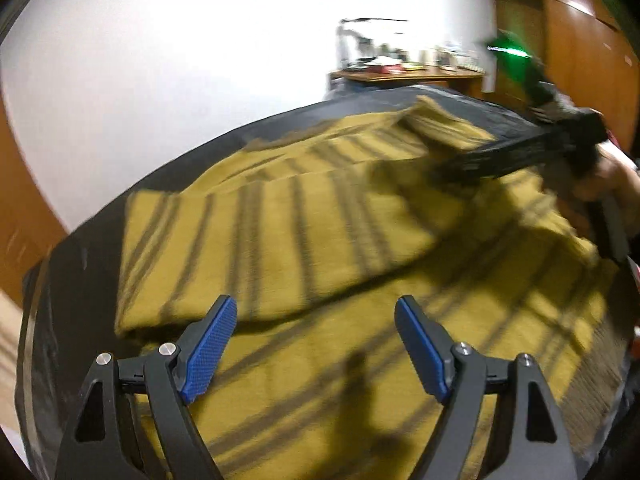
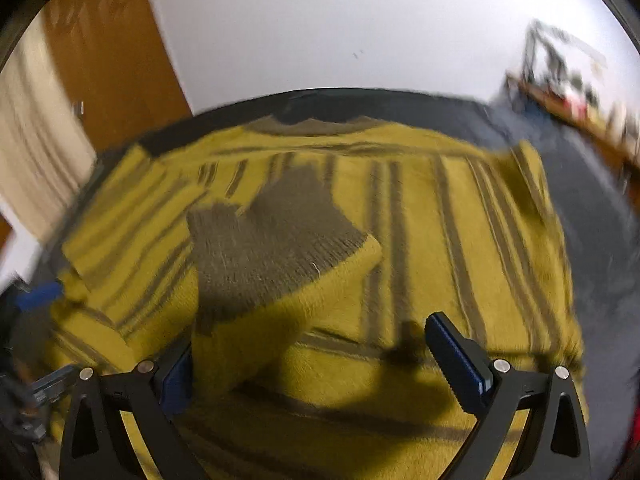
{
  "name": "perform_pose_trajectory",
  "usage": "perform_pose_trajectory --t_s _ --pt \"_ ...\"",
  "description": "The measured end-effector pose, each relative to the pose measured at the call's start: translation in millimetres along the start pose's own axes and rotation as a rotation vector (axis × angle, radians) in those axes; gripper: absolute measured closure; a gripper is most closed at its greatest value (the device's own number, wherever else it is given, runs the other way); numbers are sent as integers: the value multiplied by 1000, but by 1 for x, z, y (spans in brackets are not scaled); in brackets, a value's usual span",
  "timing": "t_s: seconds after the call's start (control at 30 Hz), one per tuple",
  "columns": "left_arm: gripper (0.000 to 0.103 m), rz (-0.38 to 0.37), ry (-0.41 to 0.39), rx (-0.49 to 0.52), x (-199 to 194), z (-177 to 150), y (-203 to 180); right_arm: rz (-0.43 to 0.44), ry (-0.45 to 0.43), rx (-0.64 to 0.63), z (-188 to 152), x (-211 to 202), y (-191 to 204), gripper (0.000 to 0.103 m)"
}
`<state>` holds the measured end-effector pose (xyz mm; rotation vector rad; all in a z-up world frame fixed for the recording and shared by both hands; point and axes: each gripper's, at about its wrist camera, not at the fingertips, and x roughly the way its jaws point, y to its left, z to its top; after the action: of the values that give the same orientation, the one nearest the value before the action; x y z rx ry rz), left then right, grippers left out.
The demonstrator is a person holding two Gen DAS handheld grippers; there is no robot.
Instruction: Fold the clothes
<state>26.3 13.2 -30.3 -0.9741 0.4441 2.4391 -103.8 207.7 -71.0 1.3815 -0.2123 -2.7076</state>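
Across a dark worktop (image 1: 64, 280) lay a mustard-yellow sweater with dark stripes (image 1: 280, 232), spread wide and covering most of the surface. From the left wrist view, one sleeve (image 1: 224, 248) was folded across the body of the sweater, its edge forming a raised step over the layer beneath. The left gripper (image 1: 316, 344) hung above the near part of the knit with its blue pads (image 1: 208, 350) set well apart — nothing lay between them, and they touched no cloth.

Over at the right edge of that same view, the right gripper (image 1: 500, 160) showed as a dark blurred shape reaching in above the sweater, with a hand (image 1: 612, 176) behind it.

From the right wrist view, the sweater's neckline (image 2: 316, 126) sat at the far side, near the worktop's edge (image 2: 400, 100). A sleeve with a grey-brown ribbed cuff (image 2: 272, 240) rose toward the camera between the jaws of the right gripper (image 2: 312, 360). Its yellow cloth lay against the left-hand pad (image 2: 178, 380) and hid most of it, while the other pad stood clear — whether the sleeve was truly clamped I could not tell.

A wooden side table (image 1: 408, 74) with small clutter stood against the white wall (image 1: 180, 60) beyond.
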Motion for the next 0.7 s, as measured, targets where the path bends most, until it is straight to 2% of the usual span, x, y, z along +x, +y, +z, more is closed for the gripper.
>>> perform_pose_trajectory --t_s 0.1,0.23,0.33,0.4,0.43,0.47,0.63,0.7 --pt "19 11 39 -104 12 -2 22 -15 -22 53 -3 -3 -14 1" --pt "19 -14 91 -227 39 -4 42 85 -42 106 -3 -7 -25 1" --pt "19 -10 102 -279 41 -9 51 113 -54 107 -2 -8 -28 3" --pt "19 -9 101 -298 41 -11 55 116 -50 116 -3 -8 -32 24" --pt "19 -9 100 -306 42 -12 57 114 -45 125 -3 -7 -35 43" --pt "19 -8 98 -312 43 -13 58 108 -43 136 -2 -7 -39 56" --pt "19 -2 111 -344 46 -15 66 119 -40 180 0 -14 -57 89" --pt "19 0 107 -359 43 -14 71 118 -47 186 1 -17 -60 92"
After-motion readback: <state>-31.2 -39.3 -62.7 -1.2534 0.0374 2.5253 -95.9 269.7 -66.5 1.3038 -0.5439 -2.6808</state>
